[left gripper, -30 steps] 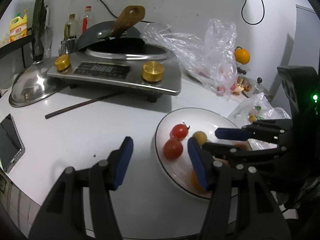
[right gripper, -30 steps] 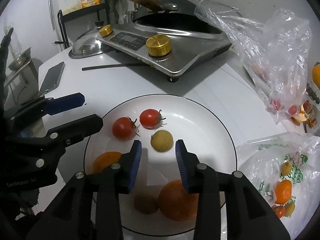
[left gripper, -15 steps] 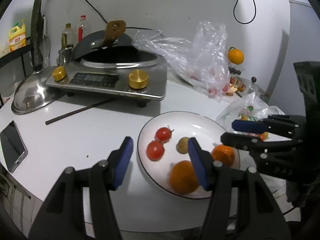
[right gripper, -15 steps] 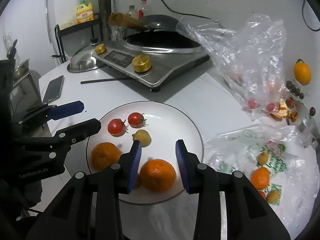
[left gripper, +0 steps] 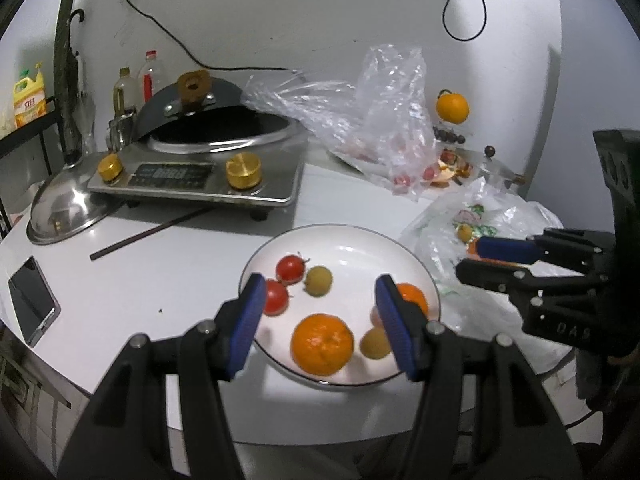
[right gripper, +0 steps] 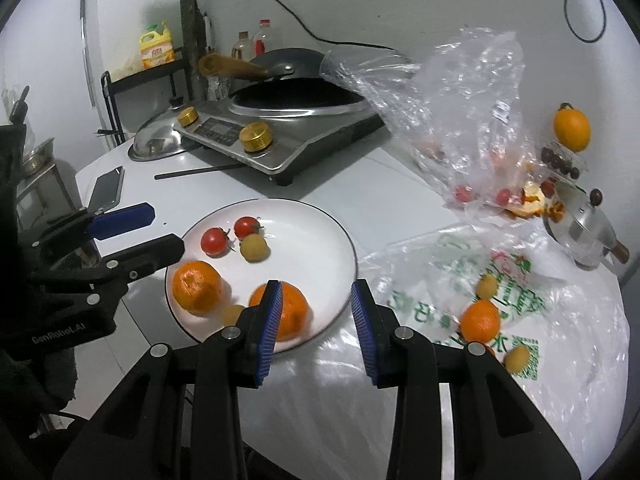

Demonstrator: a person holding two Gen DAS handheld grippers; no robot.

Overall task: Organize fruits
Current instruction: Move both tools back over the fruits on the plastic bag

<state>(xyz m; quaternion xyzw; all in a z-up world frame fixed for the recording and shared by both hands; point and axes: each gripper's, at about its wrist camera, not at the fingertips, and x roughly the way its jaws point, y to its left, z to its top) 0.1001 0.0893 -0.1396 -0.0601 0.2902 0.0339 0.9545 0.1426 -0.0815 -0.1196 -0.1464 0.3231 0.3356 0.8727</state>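
I read the left gripper [left gripper: 320,312] jaws spread wide, holding nothing, above the glossy white plate [left gripper: 360,240]. Right gripper [right gripper: 316,312] jaws also apart, empty, over the plate rim. Plate carries oranges, tomatoes, small yellow fruits. Only the right view shows an orange [right gripper: 479,321] in the crinkled printed bag [right gripper: 568,320]

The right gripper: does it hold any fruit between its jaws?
No, the right gripper is open and empty above the plate rim.
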